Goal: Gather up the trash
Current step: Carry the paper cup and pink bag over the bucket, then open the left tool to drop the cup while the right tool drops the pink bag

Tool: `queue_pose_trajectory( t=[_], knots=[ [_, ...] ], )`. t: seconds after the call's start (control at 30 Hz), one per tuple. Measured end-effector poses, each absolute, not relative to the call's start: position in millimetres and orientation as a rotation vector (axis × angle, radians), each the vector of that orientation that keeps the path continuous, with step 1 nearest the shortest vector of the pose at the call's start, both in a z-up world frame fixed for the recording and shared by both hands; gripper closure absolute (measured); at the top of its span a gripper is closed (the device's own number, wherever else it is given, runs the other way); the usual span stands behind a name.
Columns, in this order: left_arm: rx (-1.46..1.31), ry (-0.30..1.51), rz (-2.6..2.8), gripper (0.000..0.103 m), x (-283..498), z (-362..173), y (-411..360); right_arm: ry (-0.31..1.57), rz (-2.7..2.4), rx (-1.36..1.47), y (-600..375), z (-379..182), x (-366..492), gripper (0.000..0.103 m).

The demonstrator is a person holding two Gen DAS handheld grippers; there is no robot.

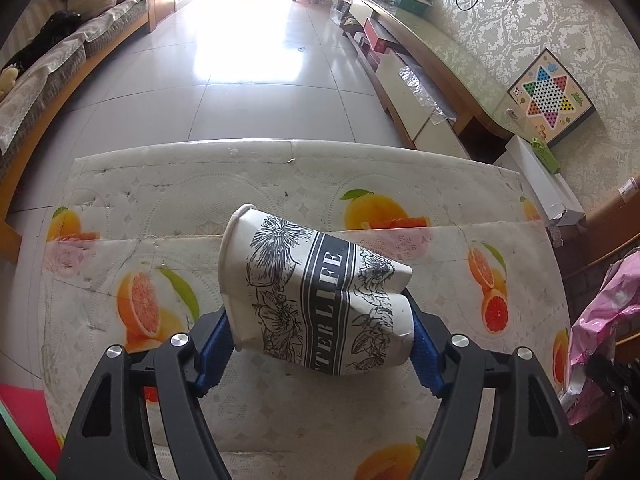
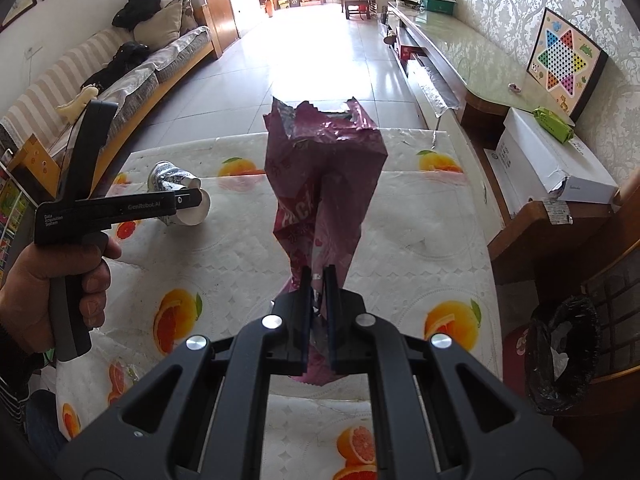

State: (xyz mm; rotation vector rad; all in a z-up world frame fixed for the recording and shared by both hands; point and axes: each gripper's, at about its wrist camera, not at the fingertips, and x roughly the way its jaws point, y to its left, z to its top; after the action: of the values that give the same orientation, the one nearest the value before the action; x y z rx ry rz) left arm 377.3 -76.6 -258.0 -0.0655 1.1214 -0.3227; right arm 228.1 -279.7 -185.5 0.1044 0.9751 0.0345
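Note:
A crumpled white paper cup (image 1: 316,296) with black flower print lies on its side on the fruit-patterned table (image 1: 280,184). My left gripper (image 1: 320,344) has its blue pads pressed on the cup's rim and dented base. In the right wrist view the same cup (image 2: 180,196) rests on the table under the left gripper (image 2: 188,200), which a hand (image 2: 44,280) holds. My right gripper (image 2: 319,280) is shut on the lower end of a torn pink snack bag (image 2: 324,168), which stands up above the table. The bag (image 1: 600,320) also shows at the left wrist view's right edge.
A bin with a black liner (image 2: 560,352) stands on the floor right of the table. A white box (image 2: 540,160) and a wooden cabinet (image 2: 552,232) sit beyond it. A sofa (image 1: 48,72) runs along the left. Tiled floor (image 1: 248,52) lies past the table's far edge.

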Motion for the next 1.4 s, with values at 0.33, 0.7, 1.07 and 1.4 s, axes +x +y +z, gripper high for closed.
queue_pose_trajectory(
  t=[0.33,0.7,1.07,1.4],
  knots=[
    [-0.072,1.015,-0.336,0.032,324,-193,-53,0.918,0.064,0.077,-257,-155,213,0.096],
    [-0.098,0.886,-0.217,0.032,224,-116,26,0.854,0.174,0.041,-198,-128,166,0.096],
    [-0.17,0.861,0.012,0.032,160,-108,151,0.792,0.33,-0.039,-111,-99,149,0.096],
    [-0.244,0.925,0.115,0.03,156,-142,230,0.777,0.45,-0.119,-26,-92,152,0.096]
  ],
)
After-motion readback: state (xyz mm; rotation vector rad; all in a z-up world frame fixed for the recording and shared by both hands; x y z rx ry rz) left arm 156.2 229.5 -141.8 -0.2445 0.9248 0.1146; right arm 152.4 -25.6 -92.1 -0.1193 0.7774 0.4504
